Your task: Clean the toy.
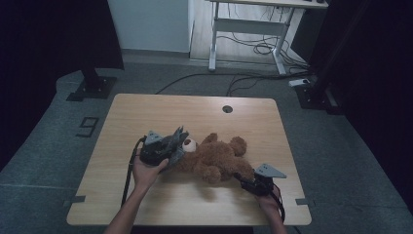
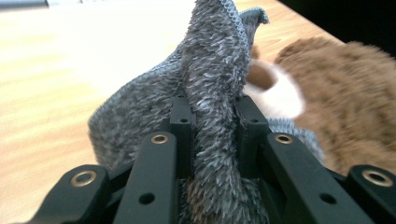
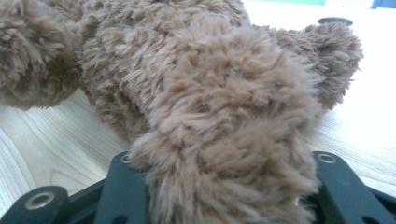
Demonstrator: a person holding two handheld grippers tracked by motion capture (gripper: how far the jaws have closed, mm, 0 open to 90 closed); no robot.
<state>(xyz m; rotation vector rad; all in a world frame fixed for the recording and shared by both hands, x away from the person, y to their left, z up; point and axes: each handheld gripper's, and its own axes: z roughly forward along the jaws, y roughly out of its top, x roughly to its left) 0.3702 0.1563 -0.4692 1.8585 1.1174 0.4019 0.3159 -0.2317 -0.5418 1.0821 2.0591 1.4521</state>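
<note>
On the wooden table point(image 1: 146, 109), the left gripper point(image 1: 171, 146) sits at the left, its jaws pinching a fold of fuzzy grey cloth point(image 2: 210, 79) that stands up between them, just beside the white muzzle of the brown teddy bear point(image 1: 214, 158). The bear lies on its side near the middle of the table, head toward the cloth. At the right, the right gripper point(image 1: 242, 179) has its jaws clamped on one of the bear's plush limbs point(image 3: 233, 154).
</note>
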